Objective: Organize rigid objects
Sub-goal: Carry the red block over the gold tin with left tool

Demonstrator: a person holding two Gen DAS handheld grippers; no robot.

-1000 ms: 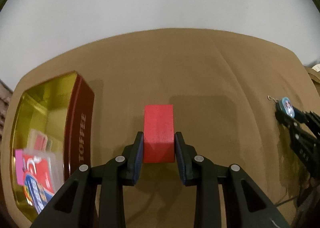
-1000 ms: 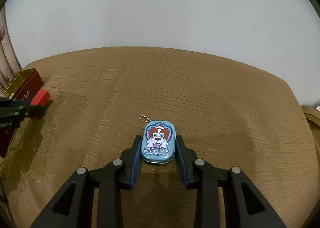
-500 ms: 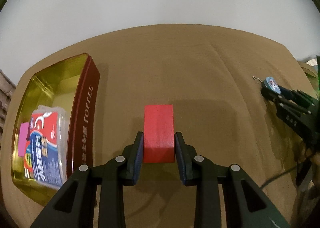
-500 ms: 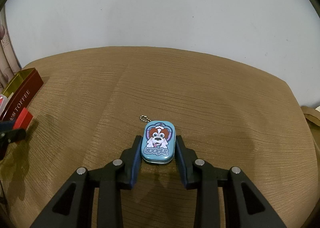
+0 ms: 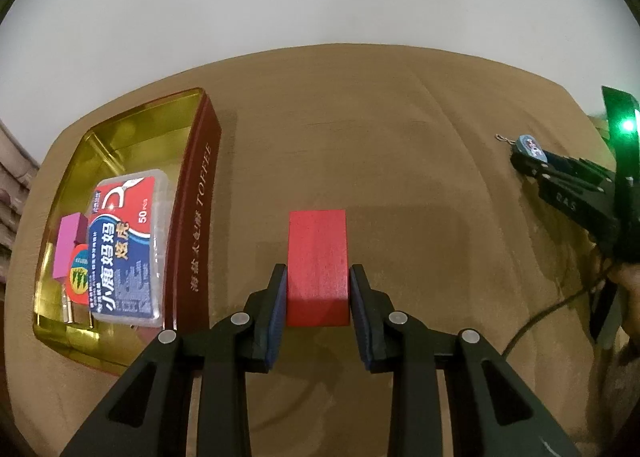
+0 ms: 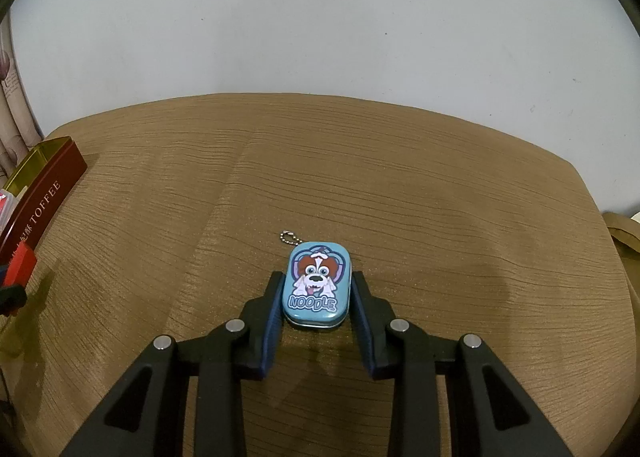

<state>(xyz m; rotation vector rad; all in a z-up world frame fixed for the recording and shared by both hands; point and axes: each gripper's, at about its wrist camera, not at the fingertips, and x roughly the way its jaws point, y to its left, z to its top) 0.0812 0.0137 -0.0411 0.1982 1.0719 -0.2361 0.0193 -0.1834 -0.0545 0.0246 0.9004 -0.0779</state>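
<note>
Left gripper (image 5: 318, 293): clamped on the red block (image 5: 317, 257), long axis pointing away along the fingers.
Right gripper (image 6: 317, 299): pads clamped on the dog tin (image 6: 317, 283).
Toffee tin (image 5: 200, 193): left of the block, near; left hand nearer.

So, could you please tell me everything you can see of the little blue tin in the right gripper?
The blue tin is a small rounded-rectangle box with a cartoon dog and the word NOODLE on its lid and a silvery lower rim. A short ball chain hangs off its far corner. It sits flat side up, clamped between the right gripper pads above the brown table.
</note>
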